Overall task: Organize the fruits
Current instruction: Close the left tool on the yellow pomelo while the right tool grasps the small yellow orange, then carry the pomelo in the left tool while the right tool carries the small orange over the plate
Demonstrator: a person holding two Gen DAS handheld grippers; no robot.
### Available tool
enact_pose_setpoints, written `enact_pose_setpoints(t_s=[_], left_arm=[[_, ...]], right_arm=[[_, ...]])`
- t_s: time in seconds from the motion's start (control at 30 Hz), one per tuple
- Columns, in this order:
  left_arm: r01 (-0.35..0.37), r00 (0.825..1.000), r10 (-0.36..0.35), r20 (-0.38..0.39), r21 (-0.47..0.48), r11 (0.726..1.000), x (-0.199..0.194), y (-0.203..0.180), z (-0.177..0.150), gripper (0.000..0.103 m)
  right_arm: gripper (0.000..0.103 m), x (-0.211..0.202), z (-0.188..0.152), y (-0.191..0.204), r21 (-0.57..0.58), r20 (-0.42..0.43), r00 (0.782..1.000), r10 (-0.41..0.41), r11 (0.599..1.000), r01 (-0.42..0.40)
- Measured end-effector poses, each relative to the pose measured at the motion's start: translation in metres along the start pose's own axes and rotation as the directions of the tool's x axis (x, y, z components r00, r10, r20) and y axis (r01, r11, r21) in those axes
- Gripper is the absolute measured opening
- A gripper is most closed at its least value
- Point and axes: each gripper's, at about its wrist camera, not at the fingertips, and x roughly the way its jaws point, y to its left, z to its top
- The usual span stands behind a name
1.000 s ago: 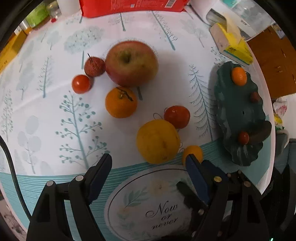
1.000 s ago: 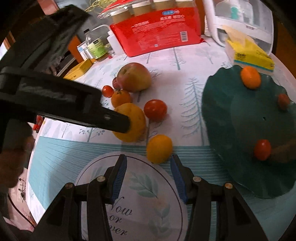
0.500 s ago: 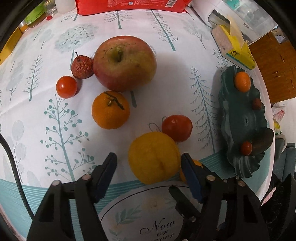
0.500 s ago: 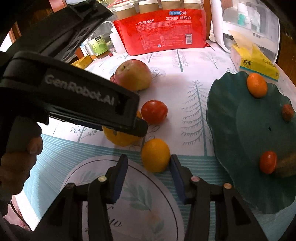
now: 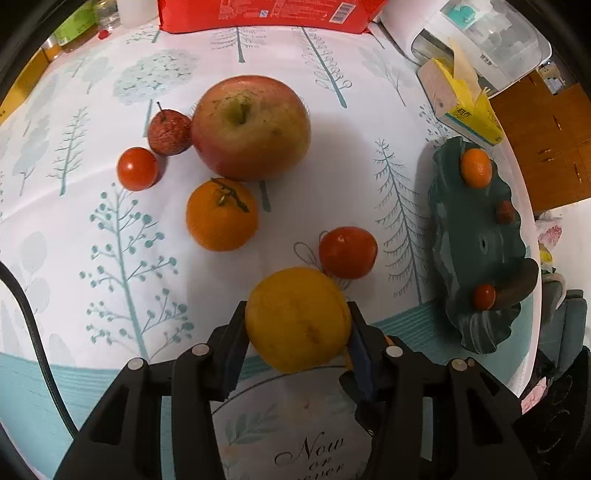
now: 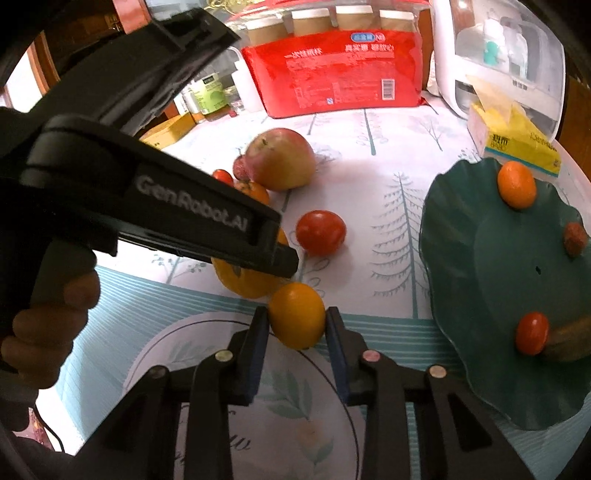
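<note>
In the right wrist view, the left gripper (image 6: 280,258) covers most of the big yellow fruit (image 6: 243,284) and part of the orange (image 6: 255,192) behind it. At the right edge of the green plate (image 6: 461,258), a brownish thing (image 6: 565,341) is cut off and too blurry to tell. The red bag (image 5: 266,14) is cut off at the top of the left wrist view.

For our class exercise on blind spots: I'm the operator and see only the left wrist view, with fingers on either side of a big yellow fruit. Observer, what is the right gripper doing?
Observer: The right gripper is shut on a small yellow-orange fruit, right beside your big yellow fruit.
Operator: I see the plate edge-on. Is there room on it?
Observer: Yes. The green plate has a wide bare middle, and what it holds sits out near the rim.
</note>
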Motion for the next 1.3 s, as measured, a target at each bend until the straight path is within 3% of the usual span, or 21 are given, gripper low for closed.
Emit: enact_pose_setpoints(t_s=[0.53,0.97,1.3], left_arm=[[0.010,0.988,-0.012,0.153,0.020,1.000,-0.078,-0.039,-0.035,0.048],[0.045,0.984,-0.043,0.173,-0.007,0.999,-0.071,-0.091,-0.060,0.048],[0.056,0.976,-0.044,0.213,-0.053,0.997,-0.060,-0.136,-0.057,0.048]], right_arm=[[0.031,-0.074,-0.005,-0.008,-0.006,0.114,0.993,-0.022,1.000,0.023],[0.031,-0.127,-0.006,-0.065,0.019,0.147,0.987,-0.064,0.998,0.062],[0.031,-0.149,-0.001,-0.122,-0.003,0.141,0.987,-0.077,0.997,0.078]])
